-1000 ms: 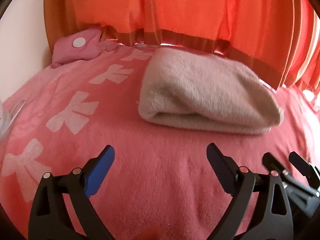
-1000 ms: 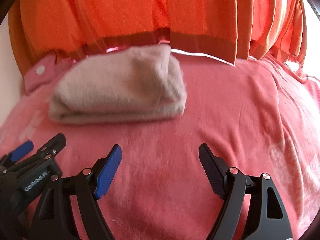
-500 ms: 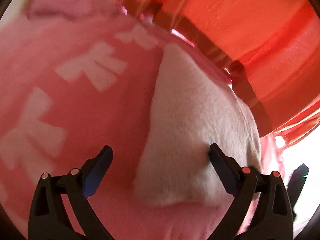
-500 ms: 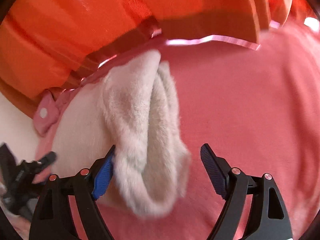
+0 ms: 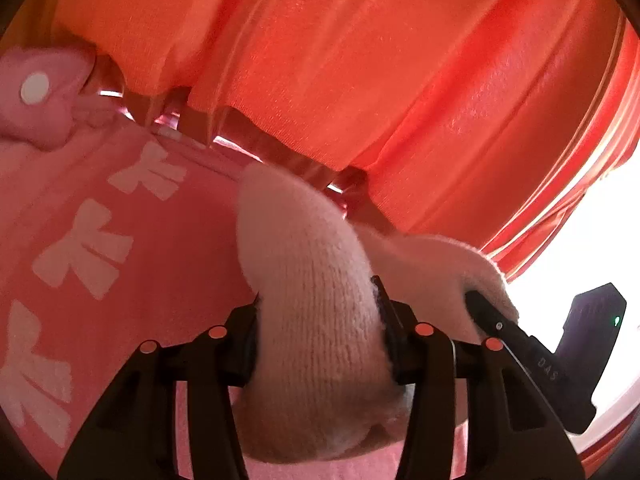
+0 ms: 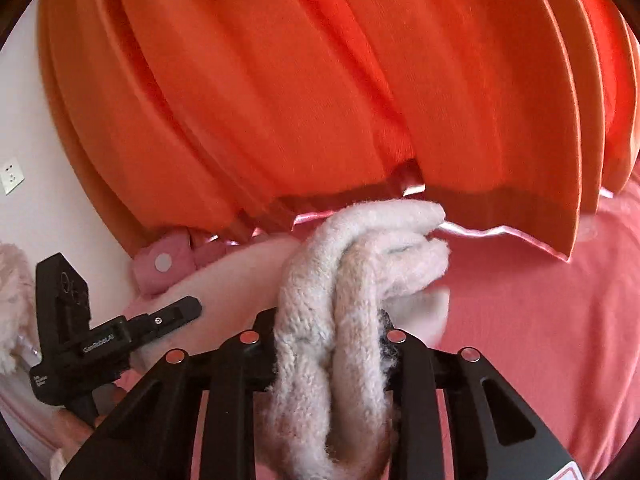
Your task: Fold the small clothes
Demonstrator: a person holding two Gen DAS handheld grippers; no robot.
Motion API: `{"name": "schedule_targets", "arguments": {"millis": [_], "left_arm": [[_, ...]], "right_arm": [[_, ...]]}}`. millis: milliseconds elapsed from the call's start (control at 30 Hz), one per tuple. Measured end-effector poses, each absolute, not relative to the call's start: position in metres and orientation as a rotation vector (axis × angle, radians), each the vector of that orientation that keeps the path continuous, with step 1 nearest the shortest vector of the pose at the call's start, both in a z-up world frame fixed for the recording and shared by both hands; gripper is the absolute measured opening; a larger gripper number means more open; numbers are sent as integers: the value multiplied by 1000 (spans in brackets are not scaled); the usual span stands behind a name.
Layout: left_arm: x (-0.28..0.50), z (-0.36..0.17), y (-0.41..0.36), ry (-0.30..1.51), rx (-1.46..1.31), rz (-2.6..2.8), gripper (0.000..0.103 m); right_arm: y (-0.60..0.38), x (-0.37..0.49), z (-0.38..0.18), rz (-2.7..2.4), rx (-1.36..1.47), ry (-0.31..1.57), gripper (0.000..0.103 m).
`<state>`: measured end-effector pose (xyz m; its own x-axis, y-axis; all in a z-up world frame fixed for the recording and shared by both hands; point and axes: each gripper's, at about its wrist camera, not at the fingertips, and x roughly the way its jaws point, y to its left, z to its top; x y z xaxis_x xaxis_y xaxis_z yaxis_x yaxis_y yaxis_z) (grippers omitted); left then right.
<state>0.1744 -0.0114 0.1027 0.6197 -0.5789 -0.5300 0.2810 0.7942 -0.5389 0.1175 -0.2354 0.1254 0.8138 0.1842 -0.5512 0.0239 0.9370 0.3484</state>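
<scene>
A folded beige fuzzy knit garment (image 5: 312, 320) lies on the pink bed cover (image 5: 168, 264). My left gripper (image 5: 316, 320) is shut on its left end, the jaws pressed into the thick fold. My right gripper (image 6: 328, 340) is shut on the garment's right end (image 6: 320, 320), where several stacked layers bulge out between the jaws. The right gripper also shows in the left wrist view (image 5: 532, 356), and the left gripper shows in the right wrist view (image 6: 104, 336).
Orange curtains (image 5: 360, 60) hang close behind the bed. A pink plush item (image 5: 40, 96) with a white dot lies at the far left by the wall. The bed cover has pale bow prints (image 5: 84, 248). A wall socket (image 6: 12, 176) is at left.
Both grippers moved forward onto the garment's ends and closed on it; one second ago they were open and short of it.
</scene>
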Motion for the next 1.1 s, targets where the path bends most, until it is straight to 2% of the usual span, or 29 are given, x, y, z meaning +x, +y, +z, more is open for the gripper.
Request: {"name": "schedule_targets", "arguments": {"millis": [67, 133, 200, 267, 300, 333, 467, 600, 633, 900, 1000, 1100], "left_arm": [[178, 79, -19, 803, -325, -411, 52], [183, 44, -23, 924, -275, -320, 55], [169, 41, -14, 909, -339, -296, 57], [152, 57, -12, 874, -310, -282, 64], [140, 64, -11, 841, -285, -273, 75], [136, 67, -11, 832, -265, -256, 80], [133, 50, -26, 891, -133, -172, 82], [126, 38, -26, 908, -83, -147, 82], [123, 38, -25, 908, -90, -150, 82], [116, 30, 11, 954, -435, -270, 82], [115, 27, 15, 1008, -447, -295, 82], [100, 35, 6, 978, -191, -272, 82]], "right_arm": [[-247, 139, 69, 27, 358, 831, 28], [-255, 147, 35, 7, 424, 962, 31], [-252, 127, 53, -3, 409, 908, 34], [-243, 103, 75, -54, 343, 834, 39], [-240, 93, 79, -78, 325, 816, 39], [-236, 88, 80, -93, 307, 816, 39], [-229, 98, 44, -162, 215, 953, 39], [-234, 71, 66, -150, 282, 880, 39], [-235, 65, 68, -143, 293, 868, 42], [-269, 56, 39, 5, 606, 969, 51], [-250, 52, 43, 24, 439, 994, 51], [-227, 48, 42, -7, 201, 1000, 53]]}}
